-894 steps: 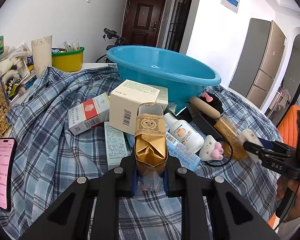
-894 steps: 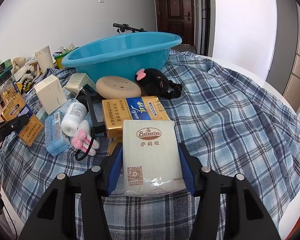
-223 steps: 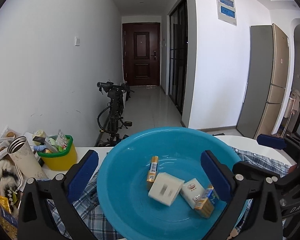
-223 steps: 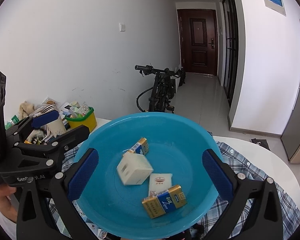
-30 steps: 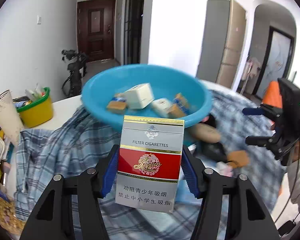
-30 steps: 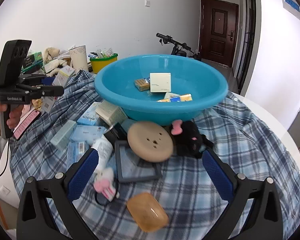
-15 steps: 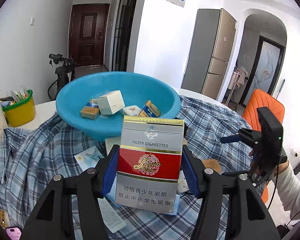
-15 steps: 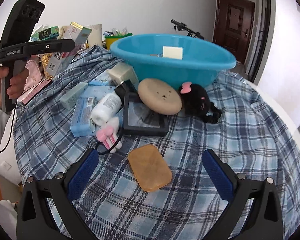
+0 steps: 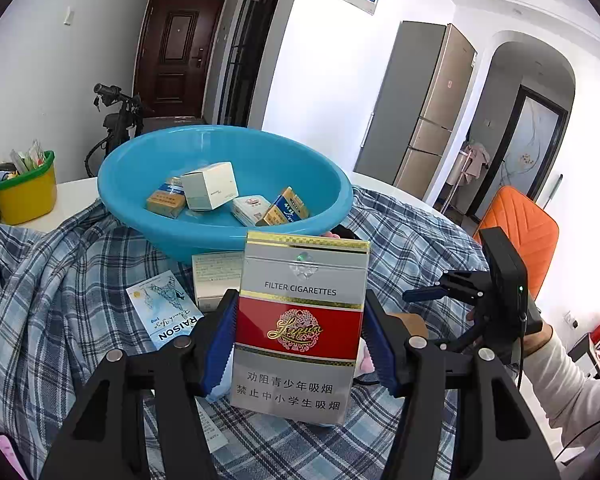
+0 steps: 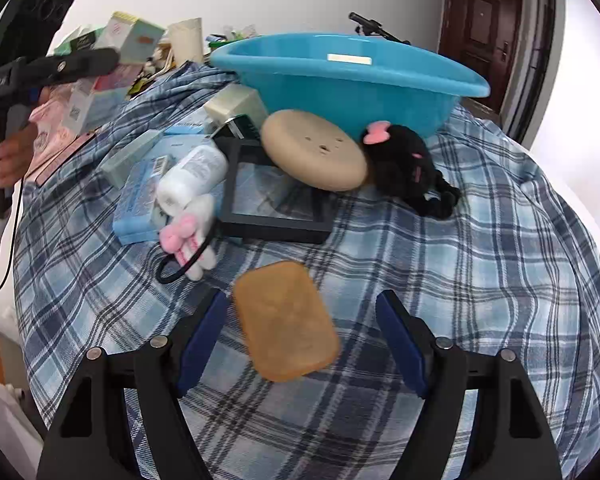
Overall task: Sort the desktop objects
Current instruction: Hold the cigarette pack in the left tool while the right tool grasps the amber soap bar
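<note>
A table draped in a blue plaid cloth (image 10: 480, 248) is seen crowded with objects. At its far side a blue basin (image 9: 228, 184) is set on the cloth, and four small boxes are seen lying inside it. In front of the basin, a black picture frame (image 10: 276, 196) is laid flat, with a round tan cushion (image 10: 314, 156) resting on its far edge and a black plush toy (image 10: 404, 164) touching the cushion on the right. A white bottle (image 10: 192, 176) and a pink-and-white plush charm (image 10: 188, 236) are found just left of the frame.

A cigarette pack (image 9: 300, 328) is held upright, pinched at its two sides by the blue pads of the left gripper (image 9: 300, 340), above the cloth and short of the basin. The right gripper (image 10: 300, 344) is held spread wide over the cloth; an amber soap bar (image 10: 286, 320) is seen between its fingers, nearer the left one, touched by neither.
</note>
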`<state>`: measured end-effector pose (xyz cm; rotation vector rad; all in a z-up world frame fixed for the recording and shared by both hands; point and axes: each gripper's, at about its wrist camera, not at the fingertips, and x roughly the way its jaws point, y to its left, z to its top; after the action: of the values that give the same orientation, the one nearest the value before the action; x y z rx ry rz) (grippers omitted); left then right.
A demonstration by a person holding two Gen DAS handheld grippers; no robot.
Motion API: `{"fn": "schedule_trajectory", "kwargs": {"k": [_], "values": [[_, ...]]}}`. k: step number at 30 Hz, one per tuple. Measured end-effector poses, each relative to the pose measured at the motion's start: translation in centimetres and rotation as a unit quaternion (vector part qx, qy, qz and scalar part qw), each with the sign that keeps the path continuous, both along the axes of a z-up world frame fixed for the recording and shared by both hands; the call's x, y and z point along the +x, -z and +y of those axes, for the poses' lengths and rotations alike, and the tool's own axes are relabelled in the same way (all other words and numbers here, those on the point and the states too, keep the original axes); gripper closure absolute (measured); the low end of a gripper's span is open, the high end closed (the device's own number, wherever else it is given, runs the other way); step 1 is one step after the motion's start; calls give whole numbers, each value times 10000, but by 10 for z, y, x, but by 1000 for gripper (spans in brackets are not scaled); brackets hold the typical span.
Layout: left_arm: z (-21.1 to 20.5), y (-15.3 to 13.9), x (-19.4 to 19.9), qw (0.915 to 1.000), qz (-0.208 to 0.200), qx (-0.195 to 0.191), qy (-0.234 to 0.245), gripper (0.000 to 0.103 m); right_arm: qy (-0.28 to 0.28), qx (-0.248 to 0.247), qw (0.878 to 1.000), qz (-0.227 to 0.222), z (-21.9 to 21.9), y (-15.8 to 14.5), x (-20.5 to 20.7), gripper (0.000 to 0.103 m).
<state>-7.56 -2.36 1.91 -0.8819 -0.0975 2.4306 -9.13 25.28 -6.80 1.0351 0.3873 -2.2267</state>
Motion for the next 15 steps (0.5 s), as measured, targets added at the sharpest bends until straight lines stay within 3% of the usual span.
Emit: {"fn": "schedule_trajectory", "kwargs": {"k": [3,10,15], "values": [[0,0,0,10000,-4,14,4,41,-134,52,9999,-21,-5,1,4,32],[-1,5,-1,10000,-42,33,-6,41,-193,113,9997,-132,-7,9,4,58],[-2,7,0,9999,-85,62,-25,41,-183,74,9997,-163,-6,7,4,59]]}}
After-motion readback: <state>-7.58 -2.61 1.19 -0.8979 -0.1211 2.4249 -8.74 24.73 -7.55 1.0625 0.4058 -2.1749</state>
